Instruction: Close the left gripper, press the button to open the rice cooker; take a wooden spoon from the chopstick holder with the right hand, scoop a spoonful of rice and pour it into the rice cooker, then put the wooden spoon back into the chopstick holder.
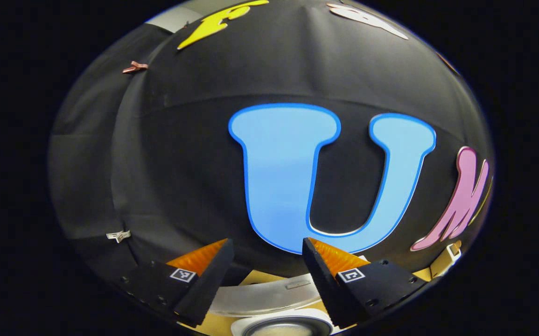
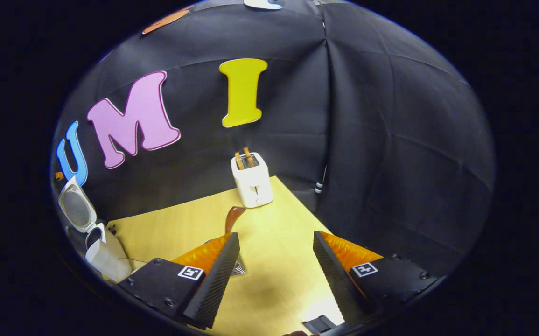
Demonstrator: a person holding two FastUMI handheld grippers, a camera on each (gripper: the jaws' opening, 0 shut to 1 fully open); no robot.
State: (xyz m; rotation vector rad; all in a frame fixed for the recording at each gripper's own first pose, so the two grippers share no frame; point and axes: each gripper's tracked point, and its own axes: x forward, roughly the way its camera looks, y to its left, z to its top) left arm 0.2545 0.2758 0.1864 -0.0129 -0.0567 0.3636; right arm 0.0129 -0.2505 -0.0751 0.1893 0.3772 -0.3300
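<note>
The white rice cooker (image 2: 107, 257) stands at the table's left with its lid (image 2: 77, 209) swung up, grey inner face showing. In the left gripper view its white rim (image 1: 284, 321) and the grey lid plate (image 1: 260, 296) lie just below my left gripper (image 1: 267, 242), which is open with nothing between its fingers. My right gripper (image 2: 276, 235) is open over the table. The brown tip of the wooden spoon (image 2: 233, 217) rises just behind its left finger, out of a metal holder (image 2: 238, 268) that the finger mostly hides.
A white toaster (image 2: 252, 183) with two slices in it stands at the back of the yellow wooden table (image 2: 278, 280). A small dark object (image 2: 318, 324) lies at the near edge. A white and tan object (image 1: 449, 256) shows at the left gripper view's right edge.
</note>
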